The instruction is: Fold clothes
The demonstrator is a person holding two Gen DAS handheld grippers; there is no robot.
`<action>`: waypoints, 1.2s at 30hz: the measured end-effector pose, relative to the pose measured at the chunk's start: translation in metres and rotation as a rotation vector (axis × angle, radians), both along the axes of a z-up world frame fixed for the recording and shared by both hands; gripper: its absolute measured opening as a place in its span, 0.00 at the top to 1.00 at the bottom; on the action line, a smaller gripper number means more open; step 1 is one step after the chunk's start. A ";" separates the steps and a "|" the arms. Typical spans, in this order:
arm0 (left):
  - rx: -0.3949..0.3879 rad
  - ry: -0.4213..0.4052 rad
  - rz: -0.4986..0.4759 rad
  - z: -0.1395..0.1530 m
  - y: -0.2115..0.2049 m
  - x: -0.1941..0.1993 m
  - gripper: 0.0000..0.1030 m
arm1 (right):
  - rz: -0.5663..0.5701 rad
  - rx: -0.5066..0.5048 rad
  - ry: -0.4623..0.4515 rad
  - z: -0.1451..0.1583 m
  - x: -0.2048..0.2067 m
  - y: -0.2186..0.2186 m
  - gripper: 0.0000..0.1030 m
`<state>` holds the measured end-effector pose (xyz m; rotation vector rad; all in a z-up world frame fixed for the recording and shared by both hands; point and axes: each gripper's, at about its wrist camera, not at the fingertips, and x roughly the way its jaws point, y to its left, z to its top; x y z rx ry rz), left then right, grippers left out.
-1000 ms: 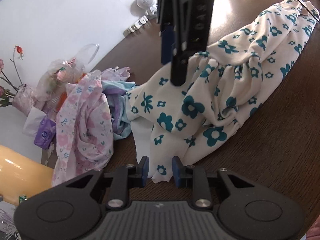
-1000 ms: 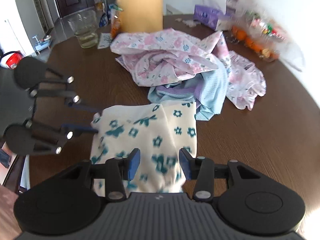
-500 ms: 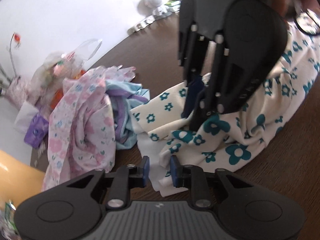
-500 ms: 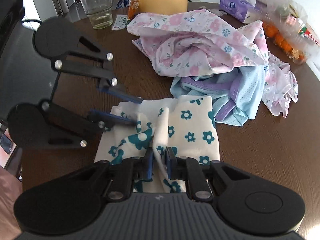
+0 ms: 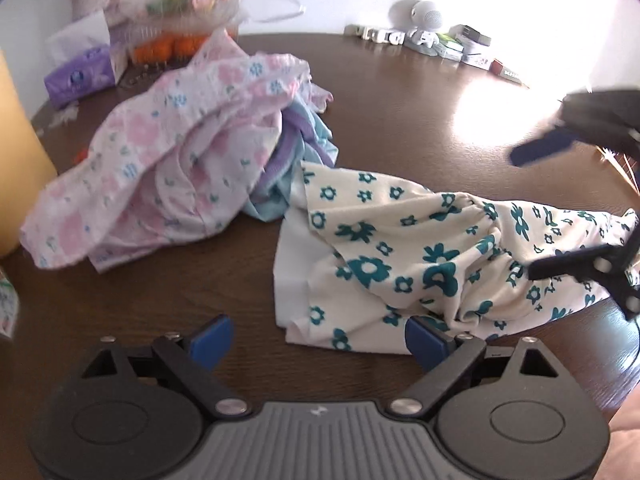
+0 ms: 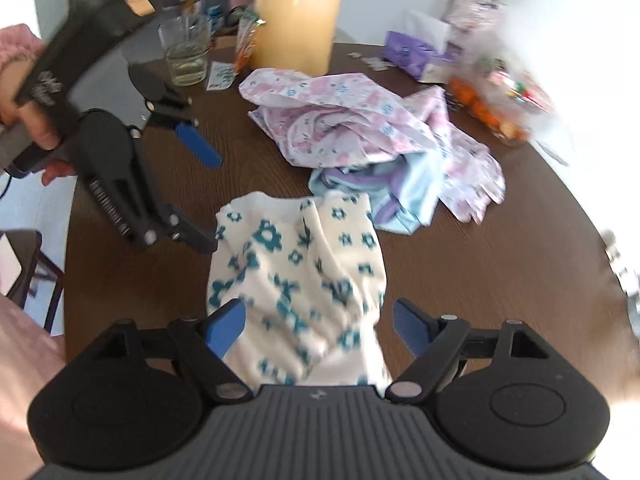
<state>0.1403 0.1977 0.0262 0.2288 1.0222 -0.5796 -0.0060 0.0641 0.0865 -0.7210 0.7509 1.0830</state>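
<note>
A cream garment with teal flowers (image 5: 400, 256) lies bunched on the brown table (image 5: 400, 120). My left gripper (image 5: 318, 338) hovers over its near white edge; its jaws are opening wide and the pads touch no cloth. In the right wrist view the same garment (image 6: 300, 272) runs up between the fingers of my right gripper (image 6: 318, 328), whose jaws are also opening and do not press on it. A hand holds the left gripper (image 6: 214, 204) at the garment's left edge. The right gripper (image 5: 524, 216) shows at the right of the left wrist view.
A pile of pink flowered cloth (image 5: 172, 168) with a blue and purple garment (image 6: 400, 192) lies just beyond. A glass of water (image 6: 186, 54), a tall yellow jug (image 6: 298, 12), a tissue pack (image 5: 80, 76) and a bag of oranges (image 6: 492, 100) stand at the back. Small items (image 5: 432, 40) line the far edge.
Both grippers were shut on folds of the flowered garment half a second ago; both have let go, opened wide and drawn back. The left gripper has rolled and now faces the pile.
</note>
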 end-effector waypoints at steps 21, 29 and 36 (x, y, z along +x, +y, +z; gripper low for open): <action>-0.008 0.101 -0.006 -0.016 -0.029 0.076 0.31 | -0.129 -0.070 0.050 -0.039 -0.038 -0.054 0.22; 0.051 0.067 -0.076 -0.018 -0.042 0.082 0.82 | -0.238 -0.052 0.069 -0.041 -0.043 -0.087 0.22; 0.084 0.059 -0.098 -0.019 -0.051 0.079 0.98 | -0.320 -0.074 0.070 -0.045 -0.045 -0.111 0.22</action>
